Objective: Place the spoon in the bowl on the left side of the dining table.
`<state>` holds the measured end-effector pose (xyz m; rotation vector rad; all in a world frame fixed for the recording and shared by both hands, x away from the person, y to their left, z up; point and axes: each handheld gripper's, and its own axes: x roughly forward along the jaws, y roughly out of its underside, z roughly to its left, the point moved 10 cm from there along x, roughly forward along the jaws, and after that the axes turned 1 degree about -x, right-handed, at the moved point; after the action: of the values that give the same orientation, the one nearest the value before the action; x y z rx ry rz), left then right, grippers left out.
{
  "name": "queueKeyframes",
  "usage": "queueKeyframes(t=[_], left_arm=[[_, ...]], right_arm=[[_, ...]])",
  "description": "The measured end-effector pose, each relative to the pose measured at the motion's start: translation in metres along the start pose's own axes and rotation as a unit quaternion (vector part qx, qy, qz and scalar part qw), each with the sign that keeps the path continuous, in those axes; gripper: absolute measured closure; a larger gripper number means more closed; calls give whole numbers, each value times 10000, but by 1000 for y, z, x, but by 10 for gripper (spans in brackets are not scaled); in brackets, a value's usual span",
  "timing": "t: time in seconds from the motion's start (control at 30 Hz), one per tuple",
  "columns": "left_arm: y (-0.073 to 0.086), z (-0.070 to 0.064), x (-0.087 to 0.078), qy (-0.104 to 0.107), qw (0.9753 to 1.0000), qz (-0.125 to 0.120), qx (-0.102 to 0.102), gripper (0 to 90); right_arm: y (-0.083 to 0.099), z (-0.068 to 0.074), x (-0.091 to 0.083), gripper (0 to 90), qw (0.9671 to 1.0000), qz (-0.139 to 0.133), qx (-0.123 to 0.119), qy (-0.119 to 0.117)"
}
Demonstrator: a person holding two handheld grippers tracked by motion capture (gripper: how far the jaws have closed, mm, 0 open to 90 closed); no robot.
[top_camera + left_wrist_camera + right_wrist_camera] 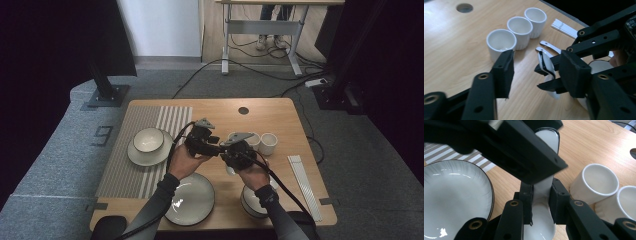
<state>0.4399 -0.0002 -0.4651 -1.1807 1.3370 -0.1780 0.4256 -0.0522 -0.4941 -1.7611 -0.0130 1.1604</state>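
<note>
Your right gripper (541, 202) has its jaws clamped on a white ceramic spoon (544, 187) w/ a dark rim, glossy, held above the wood table (454, 32) near three ribbed white cups (520, 27). Your left gripper (536, 70) has its jaws apart, either side of the spoon's end. Both hands meet mid-table, btw a round plate (192, 200) and the cups.
</note>
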Motion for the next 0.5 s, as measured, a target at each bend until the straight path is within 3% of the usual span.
queueKeyframes(t=[0.37, 0.5], left_arm=[[6, -4, 5, 325, 9993, 128, -129, 712], [5, -8, 4, 541, 9982, 134, -231, 779]], right_arm=[[-1, 3, 3, 746, 10000, 4, -50, 17], [-1, 4, 4, 746, 10000, -7, -50, 22]])
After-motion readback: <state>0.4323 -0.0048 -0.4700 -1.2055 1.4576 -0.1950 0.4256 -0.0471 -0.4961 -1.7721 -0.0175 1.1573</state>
